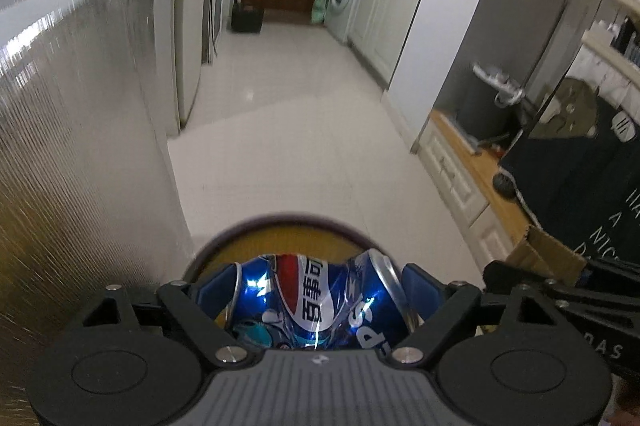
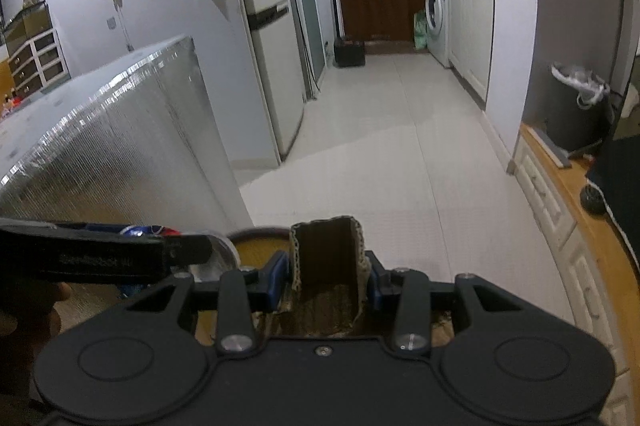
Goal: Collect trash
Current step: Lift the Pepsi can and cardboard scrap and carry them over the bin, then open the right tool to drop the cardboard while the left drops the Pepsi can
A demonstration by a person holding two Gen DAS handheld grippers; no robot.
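On my left is a big shiny silver box [image 2: 120, 130], and my left gripper [image 1: 320, 290] is just beside it. Its fingers [image 1: 212, 290] are spread wide, and a crushed blue can [image 1: 316, 302] sits between them. The blue pads look like they touch both sides of the can, so I think I am holding it. Right under the can, and a bit farther off, I see a round dark rim with yellow inside it [image 1: 280, 238]. I think that is a bin for the trash, but I can only see a small part of it. A little more to the right is my right gripper [image 2: 328, 282]. Its fingers [image 2: 276, 282] are closer together, and they squeeze a bent piece of brown cardboard [image 2: 328, 258] that stands up between them. The same yellow round thing shows near the left side of it, so both pieces of trash are close to that spot. Far off there is white floor [image 2: 380, 146] and a washing machine [image 2: 436, 22]. On the right is a wooden bench [image 2: 568, 198] with a dark trash can with a white bag [image 2: 576, 106] on it. So two pieces of trash are picked up, which is the first part of the job. They are not let go yet. What is left, I think, is to drop the can and the cardboard in. I cannot see if more trash is lying about.
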